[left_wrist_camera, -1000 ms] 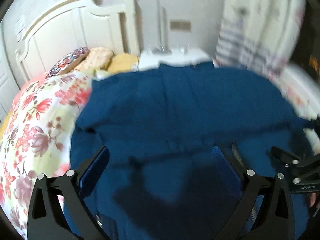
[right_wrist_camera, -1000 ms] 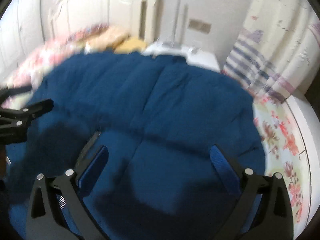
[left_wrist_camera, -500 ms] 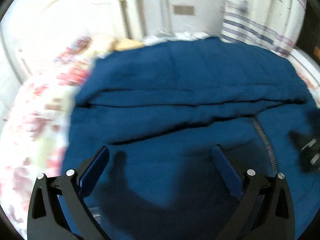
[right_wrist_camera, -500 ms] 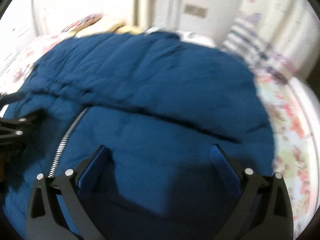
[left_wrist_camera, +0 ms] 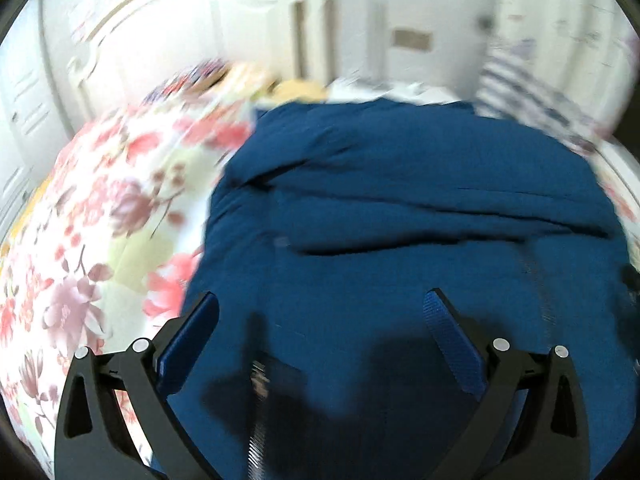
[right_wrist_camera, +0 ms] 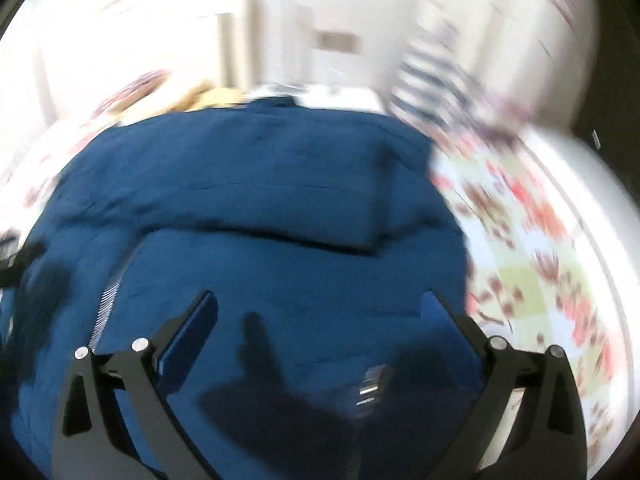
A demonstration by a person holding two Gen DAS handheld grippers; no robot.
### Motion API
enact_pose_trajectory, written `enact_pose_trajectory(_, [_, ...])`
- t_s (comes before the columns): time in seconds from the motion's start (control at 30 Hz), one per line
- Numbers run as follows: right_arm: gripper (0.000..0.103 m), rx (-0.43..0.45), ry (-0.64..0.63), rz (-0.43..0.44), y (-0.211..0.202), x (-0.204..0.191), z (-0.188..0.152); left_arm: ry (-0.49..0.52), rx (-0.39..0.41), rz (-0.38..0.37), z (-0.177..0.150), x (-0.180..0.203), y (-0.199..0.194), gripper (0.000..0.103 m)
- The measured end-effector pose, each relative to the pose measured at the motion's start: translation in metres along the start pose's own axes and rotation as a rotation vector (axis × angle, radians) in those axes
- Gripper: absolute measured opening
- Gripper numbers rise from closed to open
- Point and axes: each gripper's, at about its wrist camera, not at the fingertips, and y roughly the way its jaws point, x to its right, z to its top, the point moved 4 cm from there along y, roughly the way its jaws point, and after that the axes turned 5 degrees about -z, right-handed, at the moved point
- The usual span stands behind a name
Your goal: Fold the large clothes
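A large dark blue padded jacket (left_wrist_camera: 400,200) lies spread on the bed, with a fold ridge across its middle; it also shows in the right wrist view (right_wrist_camera: 260,208). A silver zipper (right_wrist_camera: 105,308) runs along its front edge. My left gripper (left_wrist_camera: 320,316) is open and empty, above the jacket's near left part. My right gripper (right_wrist_camera: 318,312) is open and empty, above the jacket's near right part. Both views are blurred by motion.
A floral bedsheet (left_wrist_camera: 100,220) covers the bed left of the jacket and right of it in the right wrist view (right_wrist_camera: 532,240). Pillows (left_wrist_camera: 224,76) and a white headboard (left_wrist_camera: 168,40) stand at the far end. A striped curtain (left_wrist_camera: 532,76) hangs at the far right.
Both grippers have shifted outwards and back over the jacket, the left to the left edge, the right to the right edge. Both stay open. The jacket's upper part now lies folded over.
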Motion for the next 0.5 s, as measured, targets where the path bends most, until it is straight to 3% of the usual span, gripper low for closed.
enact_pose_trajectory(0.1, [0.100, -0.041, -0.169, 0.045, 0.001, -0.046, -0.014, 0.098, -0.033, -0.029, -0.013, 0.030, 0.000, 0.098])
enact_pose_trajectory(0.17, [0.100, -0.092, -0.219, 0.028, 0.016, -0.064, -0.027, 0.169, -0.096, 0.000, -0.027, 0.048, 0.020, 0.099])
enact_pose_trajectory(0.3, [0.100, -0.107, -0.143, 0.074, 0.019, -0.049, -0.030, 0.112, -0.096, -0.063, -0.029, 0.035, 0.024, 0.099])
enact_pose_trajectory(0.4, [0.100, -0.086, -0.146, 0.030, 0.001, -0.037, -0.036, 0.100, -0.069, -0.007, -0.035, 0.022, 0.008, 0.099])
enact_pose_trajectory(0.5, [0.100, -0.077, -0.161, 0.072, -0.020, -0.036, -0.048, 0.089, -0.042, -0.009, -0.051, 0.008, -0.018, 0.099])
